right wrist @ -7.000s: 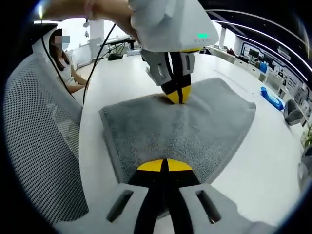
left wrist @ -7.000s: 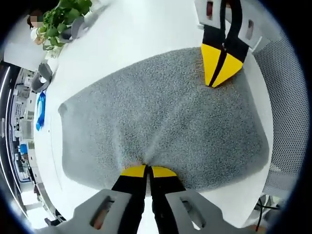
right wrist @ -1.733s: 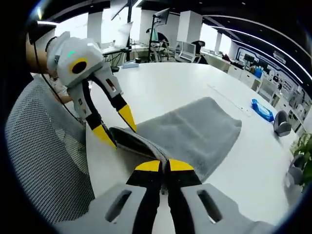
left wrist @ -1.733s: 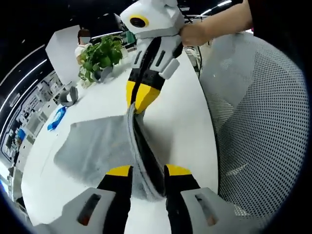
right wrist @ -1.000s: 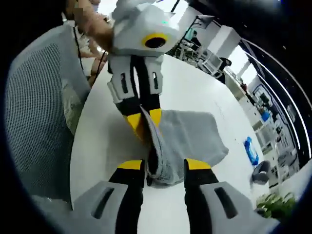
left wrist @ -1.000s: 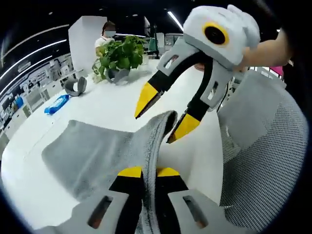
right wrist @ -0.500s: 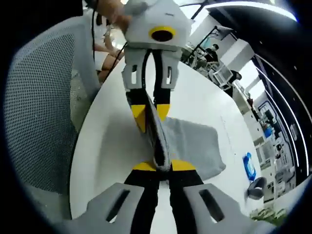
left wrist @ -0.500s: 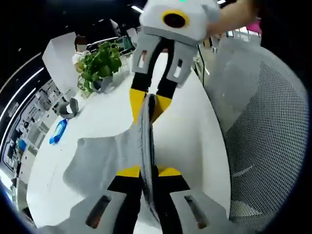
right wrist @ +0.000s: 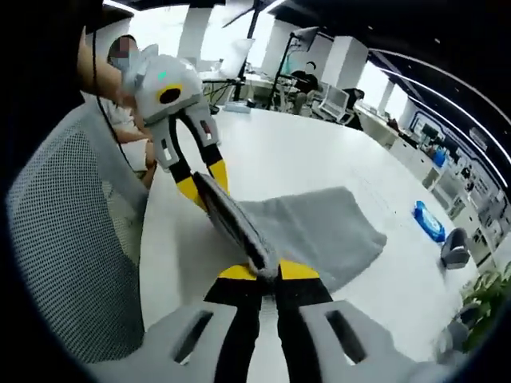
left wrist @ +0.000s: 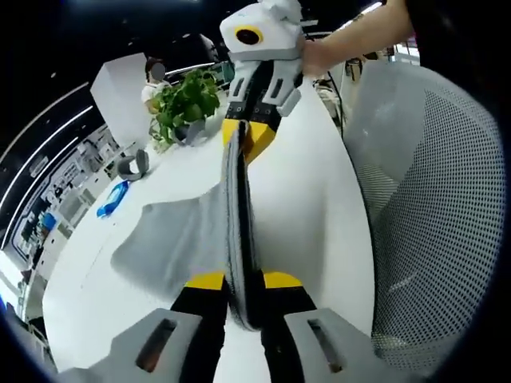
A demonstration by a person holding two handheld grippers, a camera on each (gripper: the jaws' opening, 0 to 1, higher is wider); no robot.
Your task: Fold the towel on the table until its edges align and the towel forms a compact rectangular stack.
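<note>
Left gripper view, from the left: blue packet (left wrist: 112,199) out near the table's far edge, grey tape roll (left wrist: 132,165) just past it, then a potted plant (left wrist: 186,99) farther back on the white table (left wrist: 319,207). Grey towel (left wrist: 172,235) half lying on the tabletop, its folded edge pulled up off the surface into a taut ridge. Near end of that ridge pinched in the left gripper (left wrist: 236,280), yellow tips pressed against the cloth from both sides. Far end clamped in the right gripper (left wrist: 246,144), held by a hand (left wrist: 318,54) coming in from the upper right. Mesh chair (left wrist: 435,215) on the right, beside the table.

Right gripper view, again from the left: mesh chair (right wrist: 68,247) bulking large, then the left gripper (right wrist: 198,190) with yellow tips closed on the towel's (right wrist: 319,227) raised edge. Ridge running down to the right gripper (right wrist: 268,271), jaws together on the cloth. Rest of the towel spread flat on the table (right wrist: 303,155) to the right. Blue packet (right wrist: 429,221) and tape roll (right wrist: 456,248) well apart from it, far right.
</note>
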